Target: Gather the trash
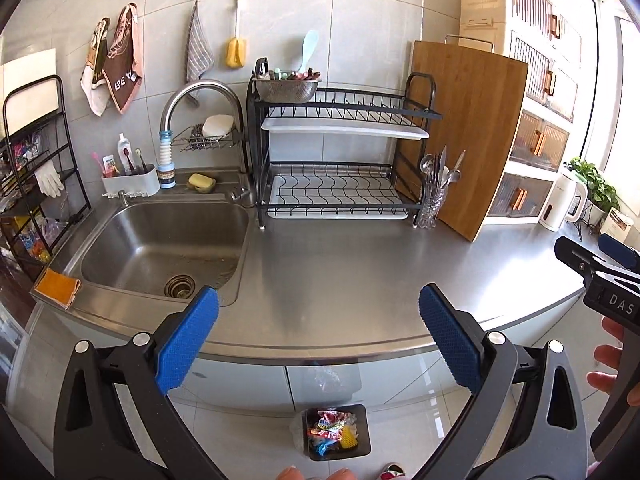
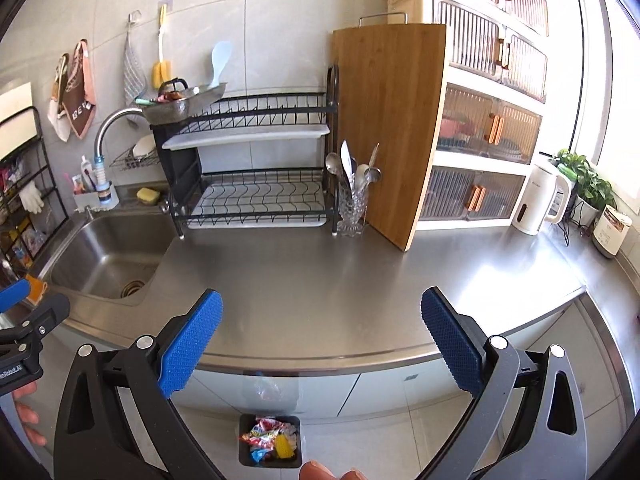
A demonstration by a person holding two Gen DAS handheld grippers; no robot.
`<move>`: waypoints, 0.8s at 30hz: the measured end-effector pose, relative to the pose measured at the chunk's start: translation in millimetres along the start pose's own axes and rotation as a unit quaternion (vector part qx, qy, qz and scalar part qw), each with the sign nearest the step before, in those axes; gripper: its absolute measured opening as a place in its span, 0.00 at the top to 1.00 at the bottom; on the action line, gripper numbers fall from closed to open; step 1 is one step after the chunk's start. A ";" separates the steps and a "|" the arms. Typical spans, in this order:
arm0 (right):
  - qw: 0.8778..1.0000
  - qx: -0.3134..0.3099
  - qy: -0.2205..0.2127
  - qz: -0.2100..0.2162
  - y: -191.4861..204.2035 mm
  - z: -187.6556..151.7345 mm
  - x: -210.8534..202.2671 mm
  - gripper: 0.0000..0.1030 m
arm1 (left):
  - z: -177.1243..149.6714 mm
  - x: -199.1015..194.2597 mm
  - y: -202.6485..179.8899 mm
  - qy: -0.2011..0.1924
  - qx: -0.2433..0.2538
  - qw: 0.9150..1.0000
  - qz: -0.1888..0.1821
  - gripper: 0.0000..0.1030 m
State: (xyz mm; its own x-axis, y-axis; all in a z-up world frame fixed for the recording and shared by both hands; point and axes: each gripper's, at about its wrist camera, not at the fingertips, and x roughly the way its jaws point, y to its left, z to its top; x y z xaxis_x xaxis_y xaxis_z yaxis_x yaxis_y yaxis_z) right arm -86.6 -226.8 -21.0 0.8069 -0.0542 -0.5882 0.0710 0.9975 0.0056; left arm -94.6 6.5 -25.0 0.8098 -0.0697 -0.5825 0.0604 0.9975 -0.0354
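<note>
With both my left tongs (image 1: pixel 319 330) and right tongs (image 2: pixel 322 330) spread wide and empty over bare counter (image 1: pixel 360 272), trash sits binned (image 1: pixel 338 432) at six o'clock; risk: wrappers heaped high, a nudge spills them.

Steel surface (image 2: pixel 320 280) has a dish rack (image 2: pixel 256 184), cutting board (image 2: pixel 392 132) and kettle (image 2: pixel 540 200) on it; trash bin (image 2: pixel 270 440) sits on the floor (image 2: pixel 380 440).

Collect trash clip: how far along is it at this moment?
Looks nearly or fully done. The bin on the floor holds colourful wrappers, and the open stretch of countertop shows no litter. Left claw and right claw are both open and empty. Nothing left is visible.
</note>
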 end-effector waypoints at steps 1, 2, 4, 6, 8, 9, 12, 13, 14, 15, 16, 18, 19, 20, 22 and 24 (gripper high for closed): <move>1.000 0.001 -0.009 -0.002 -1.1 1.7 -5.8 0.03 | 1.1 -3.4 0.2 -0.006 0.001 1.000 0.001 0.08; 1.000 0.001 -0.017 -0.004 -0.9 2.9 -11.3 0.03 | 3.2 -7.3 -0.4 -0.011 0.001 1.000 0.002 0.08; 1.000 0.004 -0.030 -0.007 -2.1 5.9 -19.0 0.03 | 5.4 -14.6 -1.9 -0.023 0.000 1.000 0.003 0.08; 0.999 0.006 -0.038 -0.007 -2.6 7.2 -24.7 0.03 | 6.5 -19.8 -3.2 -0.032 0.000 0.999 0.002 0.08; 0.999 0.009 -0.044 -0.008 -3.7 8.0 -28.7 0.03 | 6.8 -24.1 -4.0 -0.041 0.000 0.999 0.003 0.08; 0.999 0.009 -0.046 -0.009 -3.6 8.2 -30.2 0.03 | 6.8 -26.0 -4.1 -0.044 0.000 0.999 0.004 0.08; 0.999 0.009 -0.048 -0.009 -2.2 7.4 -31.5 0.03 | 6.4 -27.9 -3.5 -0.047 -0.001 0.999 0.003 0.08; 0.999 0.009 -0.048 -0.007 -1.5 7.0 -31.7 0.03 | 6.1 -27.9 -3.3 -0.047 -0.002 0.999 0.002 0.08; 0.999 0.008 -0.048 -0.007 0.1 6.2 -31.8 0.03 | 5.7 -28.2 -3.2 -0.048 -0.003 0.999 0.002 0.08; 0.999 0.007 -0.048 -0.006 1.2 5.5 -32.0 0.03 | 4.9 -28.4 -3.0 -0.047 -0.003 0.999 0.003 0.08; 0.999 0.006 -0.047 -0.006 2.4 4.8 -32.1 0.03 | 4.8 -28.6 -2.7 -0.048 -0.004 0.999 0.001 0.08; 0.999 0.005 -0.047 -0.006 3.8 4.0 -32.9 0.03 | 4.7 -29.2 -2.3 -0.049 -0.003 0.999 0.001 0.08; 0.999 0.004 -0.047 -0.006 4.0 3.9 -33.2 0.03 | 4.8 -29.2 -2.3 -0.050 -0.002 0.999 0.001 0.08; 0.999 0.004 -0.048 -0.006 4.2 3.7 -33.9 0.03 | 4.8 -29.6 -2.1 -0.051 -0.002 0.999 0.001 0.08; 0.999 0.005 -0.049 -0.007 4.6 3.4 -35.1 0.03 | 5.1 -30.5 -1.4 -0.053 -0.003 0.999 0.002 0.08; 0.999 0.006 -0.050 -0.006 5.4 4.0 -35.9 0.03 | 5.1 -30.8 -0.9 -0.053 -0.003 0.999 0.001 0.08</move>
State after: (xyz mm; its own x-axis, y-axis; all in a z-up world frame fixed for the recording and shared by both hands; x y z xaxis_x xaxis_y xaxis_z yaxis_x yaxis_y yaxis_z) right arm -112.8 -219.7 3.3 0.8607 -0.0721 -0.5041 0.0882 0.9961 0.0082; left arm -116.6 7.7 -2.9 0.8668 -0.0680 -0.4940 0.0553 0.9977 -0.0402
